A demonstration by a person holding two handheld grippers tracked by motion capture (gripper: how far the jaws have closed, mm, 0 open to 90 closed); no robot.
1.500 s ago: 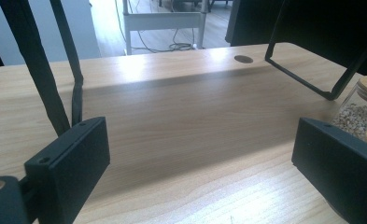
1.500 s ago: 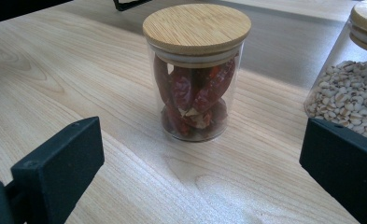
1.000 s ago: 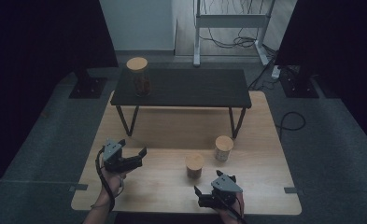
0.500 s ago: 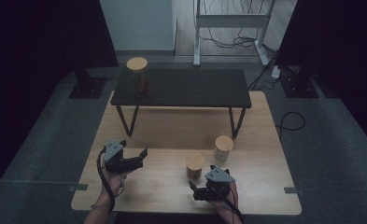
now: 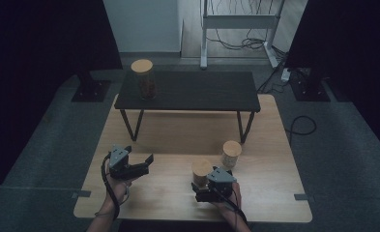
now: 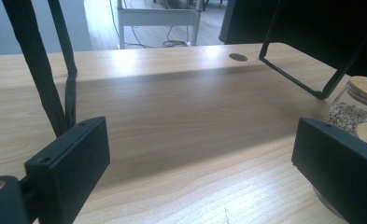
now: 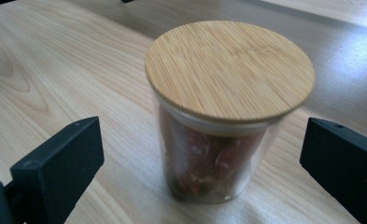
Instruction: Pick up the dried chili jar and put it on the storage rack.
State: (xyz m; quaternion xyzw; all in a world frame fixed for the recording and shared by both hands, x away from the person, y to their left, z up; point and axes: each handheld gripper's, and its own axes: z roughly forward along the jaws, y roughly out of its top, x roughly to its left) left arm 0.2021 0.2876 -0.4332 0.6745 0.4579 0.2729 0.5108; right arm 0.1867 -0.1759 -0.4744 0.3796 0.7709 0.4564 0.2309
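The right gripper (image 5: 198,189) is sitting closest to the person, at the near edge of the wooden table (image 5: 270,203). Its jaws are standing wide open. A glass jar (image 7: 223,121) with a round wooden lid is standing upright on the wooden table, right in front of this gripper and lined up with the gap between the jaws. In the right gripper view the jaws are not touching the glass jar; there is bare wood on each side of it. Something red is showing through the glass.

The left gripper (image 5: 146,164) is staying well to the left of the glass jar, a bit farther from the person. A hand is holding it just above the wooden table. Its jaws are wide open too and are holding nothing. In the left gripper view they are pointing across bare wood.

A second jar (image 5: 231,153), also with a wooden lid, is standing just behind the glass jar and a little to its right. In the left gripper view it is peeking out past one jaw, with pale grains inside.

Farther back from the glass jar, a small black table (image 5: 197,92) is standing on the wooden table. A third jar (image 5: 143,79) with dark stuff inside is standing on its left end.
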